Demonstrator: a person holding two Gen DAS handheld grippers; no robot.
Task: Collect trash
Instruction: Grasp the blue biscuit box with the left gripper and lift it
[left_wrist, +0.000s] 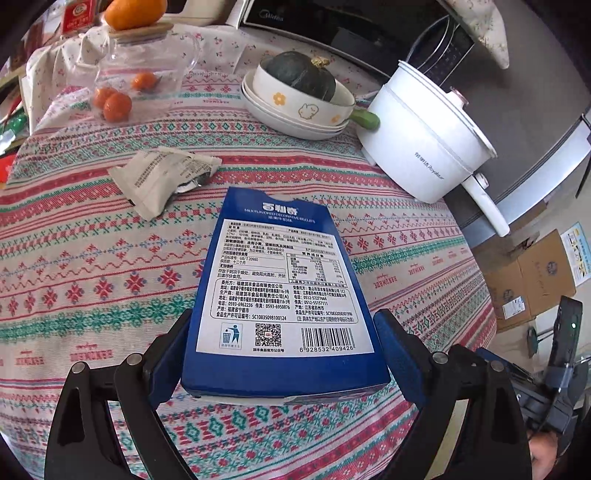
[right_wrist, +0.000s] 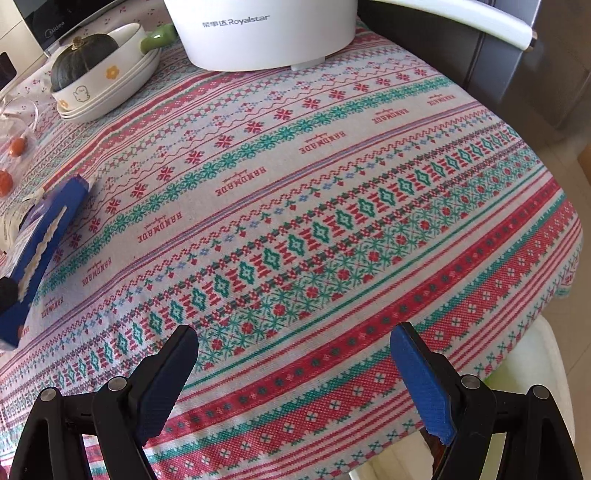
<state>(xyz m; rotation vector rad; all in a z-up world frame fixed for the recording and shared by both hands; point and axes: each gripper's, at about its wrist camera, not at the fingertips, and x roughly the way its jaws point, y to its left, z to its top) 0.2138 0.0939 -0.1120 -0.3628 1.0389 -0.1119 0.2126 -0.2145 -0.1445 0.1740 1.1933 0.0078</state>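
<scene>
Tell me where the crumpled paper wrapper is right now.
In the left wrist view, the crumpled wrapper lies on the tablecloth, up and left of the blue biscuit box, below the bagged oranges.

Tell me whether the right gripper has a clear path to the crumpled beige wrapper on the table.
Probably not directly. The right gripper is open and empty, but the blue biscuit box held in the left gripper lies between it and the crumpled wrapper, which its own camera cannot see.
</scene>
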